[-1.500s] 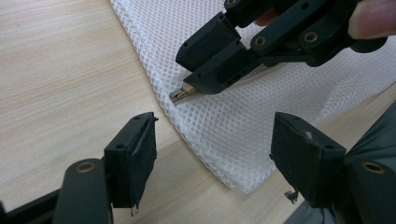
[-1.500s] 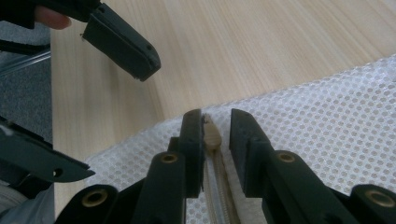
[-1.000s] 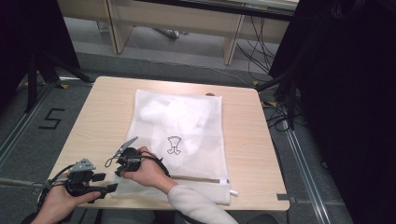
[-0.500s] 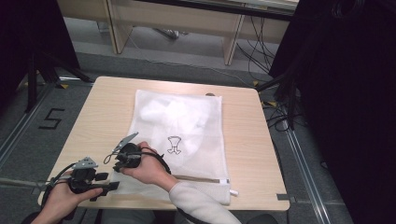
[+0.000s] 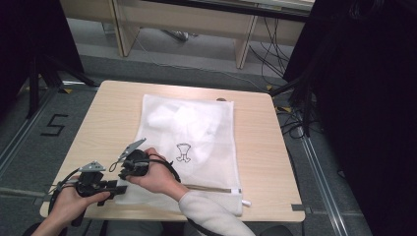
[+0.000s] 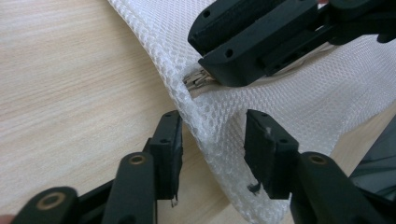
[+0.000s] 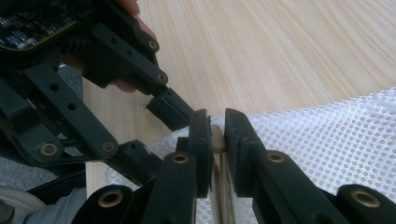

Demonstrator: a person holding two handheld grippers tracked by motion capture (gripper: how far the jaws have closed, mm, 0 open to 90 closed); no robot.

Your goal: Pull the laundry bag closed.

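A white mesh laundry bag [image 5: 192,128] lies flat on the wooden table [image 5: 108,118], with its zipper [image 5: 211,188] along the near edge. At the bag's near left corner my right gripper [image 5: 124,174] reaches across. In the right gripper view it [image 7: 217,123] is shut on the beige zipper strip [image 7: 217,140]. My left gripper [image 5: 118,186] sits just left of it. Its jaws [image 6: 212,140] stand open on either side of the mesh corner [image 6: 219,126], just below the metal zipper pull [image 6: 196,79].
The bag holds a lumpy white item [image 5: 177,115] and bears a small black print [image 5: 183,151]. Bare tabletop lies left of the bag. The table's near edge [image 5: 275,216] is close behind both hands. A bench and cables stand beyond the far edge.
Both grippers have shifted slightly, the left one edging up toward the bag's corner and the right one a little to the left. The bag has not moved.
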